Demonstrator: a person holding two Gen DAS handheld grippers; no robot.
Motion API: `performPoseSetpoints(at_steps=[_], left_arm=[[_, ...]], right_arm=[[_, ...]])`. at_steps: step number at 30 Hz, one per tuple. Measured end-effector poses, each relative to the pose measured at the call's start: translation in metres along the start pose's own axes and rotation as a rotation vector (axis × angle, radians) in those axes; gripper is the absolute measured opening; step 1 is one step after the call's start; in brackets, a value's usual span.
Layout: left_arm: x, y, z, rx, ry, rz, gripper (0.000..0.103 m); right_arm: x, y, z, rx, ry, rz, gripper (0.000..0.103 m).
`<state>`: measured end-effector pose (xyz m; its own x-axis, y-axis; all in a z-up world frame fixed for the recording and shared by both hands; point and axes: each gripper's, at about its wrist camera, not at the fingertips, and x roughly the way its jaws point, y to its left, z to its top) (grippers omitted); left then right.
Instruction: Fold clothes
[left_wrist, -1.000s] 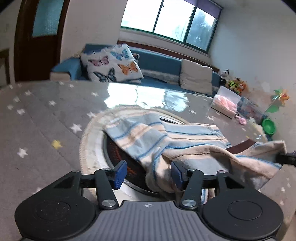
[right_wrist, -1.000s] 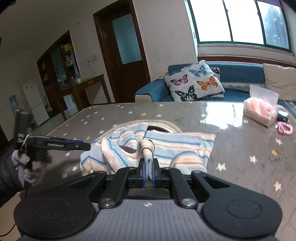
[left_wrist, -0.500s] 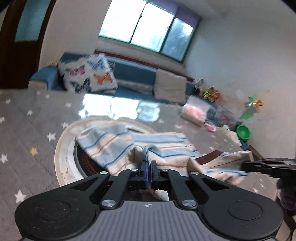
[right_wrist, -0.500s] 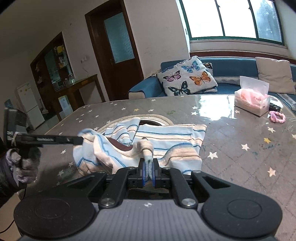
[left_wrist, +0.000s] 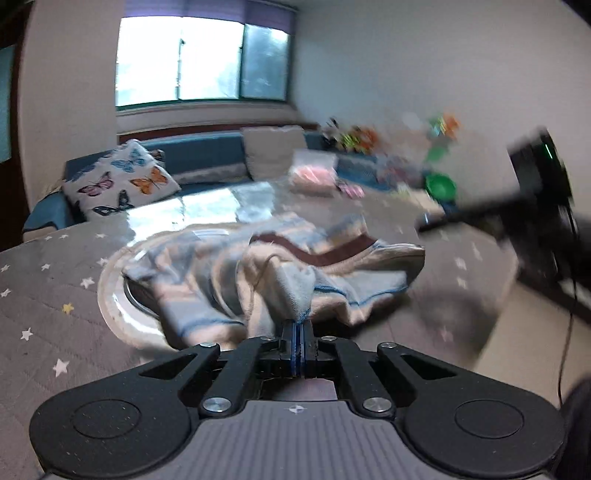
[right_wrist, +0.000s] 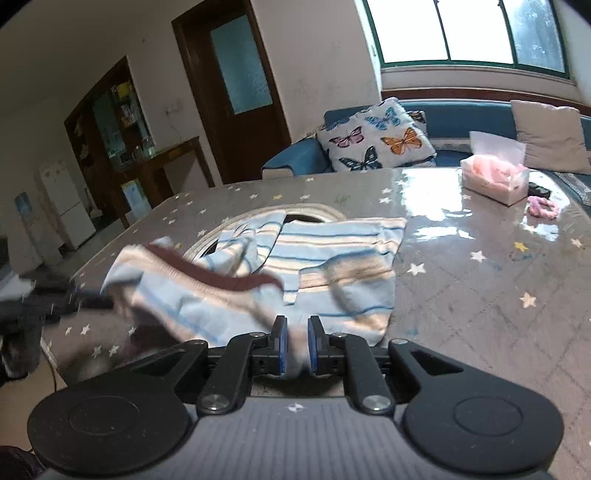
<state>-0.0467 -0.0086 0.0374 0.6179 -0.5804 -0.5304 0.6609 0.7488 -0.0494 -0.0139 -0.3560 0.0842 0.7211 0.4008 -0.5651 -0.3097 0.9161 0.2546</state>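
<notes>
A blue, cream and white striped garment (right_wrist: 332, 266) with a dark brown band lies rumpled on the grey star-patterned table (right_wrist: 480, 295). My left gripper (left_wrist: 297, 328) is shut on a bunched fold of the garment (left_wrist: 288, 284) and holds it lifted. My right gripper (right_wrist: 294, 338) has its jaws slightly apart, with cloth still lying between them near the garment's front edge. The right gripper shows blurred at the right of the left wrist view (left_wrist: 517, 206); the left gripper shows blurred at the left of the right wrist view (right_wrist: 55, 299).
A round woven mat (right_wrist: 317, 212) lies under the garment. A tissue box (right_wrist: 495, 177) and a pink hair tie (right_wrist: 541, 208) sit at the table's far right. A blue sofa with a butterfly pillow (right_wrist: 373, 140) stands behind. The table edge is near at left.
My left gripper closed on a garment fold and pulled it up and toward the near side. My right gripper's jaws parted from fully shut. The brown-banded edge has flipped over into view.
</notes>
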Motion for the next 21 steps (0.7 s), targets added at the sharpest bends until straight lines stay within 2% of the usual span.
performPoseSetpoints(at_steps=[3,6,11,16,21], left_arm=[[-0.002,-0.003,-0.008,0.007,0.030,-0.016,0.003],[-0.012,-0.001,-0.010,-0.004,0.015,-0.017,0.004],[-0.026,0.007,-0.002,-0.014,-0.024,0.044,0.005],[-0.023,0.033,0.006,-0.112,-0.042,0.138,0.005],[0.003,0.061,0.013,-0.254,-0.018,0.182,0.005]], right_arm=[[-0.001,-0.002,0.006,0.009,-0.023,-0.003,0.012],[0.009,0.001,0.010,0.002,-0.011,0.006,0.012],[0.043,0.013,0.007,-0.031,0.061,0.051,0.012],[0.073,0.033,-0.011,-0.088,0.154,0.102,0.012],[0.070,0.051,-0.030,-0.186,0.237,0.157,0.012]])
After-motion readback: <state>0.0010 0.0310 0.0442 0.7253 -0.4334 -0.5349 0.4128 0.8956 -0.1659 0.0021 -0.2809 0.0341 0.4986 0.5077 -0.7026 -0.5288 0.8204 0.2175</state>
